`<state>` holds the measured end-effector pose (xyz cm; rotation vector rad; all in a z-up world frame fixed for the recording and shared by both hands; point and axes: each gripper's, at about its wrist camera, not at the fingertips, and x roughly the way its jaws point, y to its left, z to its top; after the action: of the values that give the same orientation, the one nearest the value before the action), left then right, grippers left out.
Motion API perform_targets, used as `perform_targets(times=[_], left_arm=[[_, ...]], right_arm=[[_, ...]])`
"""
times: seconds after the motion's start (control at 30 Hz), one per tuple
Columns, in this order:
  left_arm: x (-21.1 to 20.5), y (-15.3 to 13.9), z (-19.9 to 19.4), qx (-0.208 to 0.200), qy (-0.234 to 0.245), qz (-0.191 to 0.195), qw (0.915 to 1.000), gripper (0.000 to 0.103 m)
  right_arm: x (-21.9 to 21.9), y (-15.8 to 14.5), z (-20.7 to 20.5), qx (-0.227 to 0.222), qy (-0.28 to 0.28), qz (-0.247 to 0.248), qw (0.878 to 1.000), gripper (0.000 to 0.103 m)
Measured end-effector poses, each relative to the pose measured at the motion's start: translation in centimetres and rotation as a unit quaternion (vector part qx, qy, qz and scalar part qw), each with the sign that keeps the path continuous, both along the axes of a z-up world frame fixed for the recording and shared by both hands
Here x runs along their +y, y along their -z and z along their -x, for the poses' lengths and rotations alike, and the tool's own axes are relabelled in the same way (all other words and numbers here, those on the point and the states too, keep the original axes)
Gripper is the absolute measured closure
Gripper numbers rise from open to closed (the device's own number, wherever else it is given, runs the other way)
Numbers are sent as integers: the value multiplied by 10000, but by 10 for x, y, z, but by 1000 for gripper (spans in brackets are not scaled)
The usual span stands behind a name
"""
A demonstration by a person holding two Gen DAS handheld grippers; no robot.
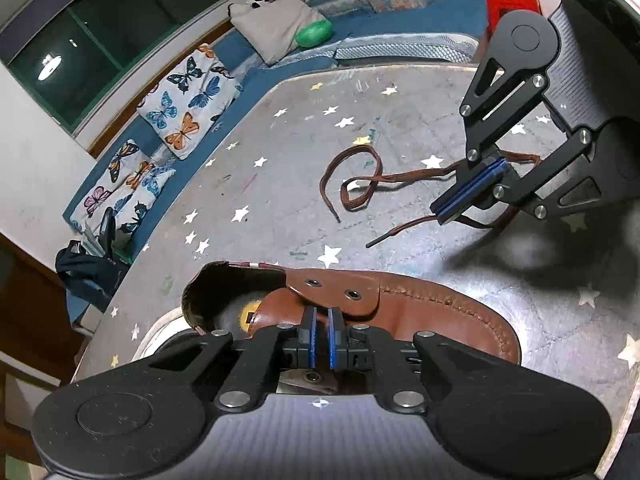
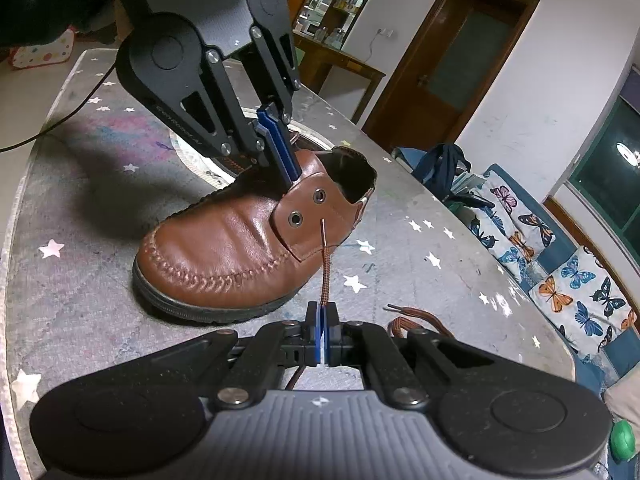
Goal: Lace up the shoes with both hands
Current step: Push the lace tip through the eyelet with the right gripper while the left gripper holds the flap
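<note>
Lace (image 2: 325,268) limp, only its aglet stiff, so grip just behind the tip; right gripper (image 2: 322,334) clamped on it at shoe's (image 2: 224,248) 5 o'clock; left gripper (image 2: 280,148) nearly closed, pinching the eyelet flap (image 2: 312,208).

One brown leather shoe (image 2: 232,248) stands on one star-patterned surface (image 2: 420,264). One brown shoelace (image 1: 360,184) lies there. Two metal eyelets (image 2: 307,207) show on the shoe's near flap. Two grippers are present, left (image 1: 321,338) and right (image 2: 322,336). Two butterfly cushions (image 1: 188,100) sit on one bench (image 1: 384,20).
</note>
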<state>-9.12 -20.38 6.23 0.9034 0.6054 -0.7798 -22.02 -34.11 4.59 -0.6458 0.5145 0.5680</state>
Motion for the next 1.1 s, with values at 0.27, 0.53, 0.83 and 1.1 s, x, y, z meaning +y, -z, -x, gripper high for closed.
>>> perform_targets(times=[0.27, 0.53, 0.83, 1.1], left_arm=[[1, -1, 0, 9, 100, 165, 9998, 96], [-2, -4, 3, 21, 234, 236, 9994, 96], [-4, -4, 6, 0, 323, 223, 9992, 96], [-4, -4, 4, -19, 384, 191, 9991, 96]], right_arm=[[3, 3, -1, -27, -89, 84, 9999, 102], [6, 7, -8, 4, -129, 174, 9998, 102], [10, 10, -8, -22, -204, 264, 9994, 102], [14, 10, -9, -74, -261, 330, 9991, 102]])
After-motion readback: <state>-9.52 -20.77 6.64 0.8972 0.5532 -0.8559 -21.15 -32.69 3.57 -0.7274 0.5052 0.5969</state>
